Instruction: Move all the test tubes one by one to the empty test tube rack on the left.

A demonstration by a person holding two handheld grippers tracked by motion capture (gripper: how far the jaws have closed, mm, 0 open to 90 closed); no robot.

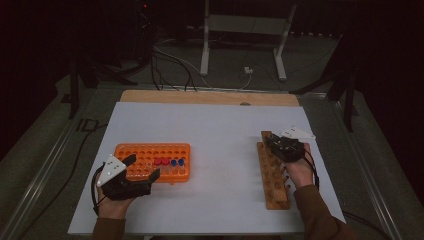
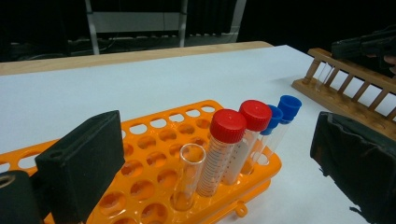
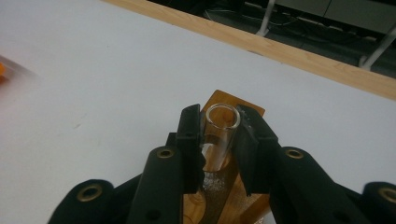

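An orange tube rack lies left of centre on the white mat. It holds two red-capped tubes, two blue-capped tubes and an uncapped clear tube. My left gripper is open, its jaws spread wide on either side of the rack's near right corner and touching nothing. A wooden tube rack lies to the right. At its far end my right gripper is shut on a clear glass tube that stands upright in a hole of that rack.
The white mat covers a wooden table whose bare far edge shows behind it. Cables and a white metal stand lie on the floor beyond. Open mat separates the two racks.
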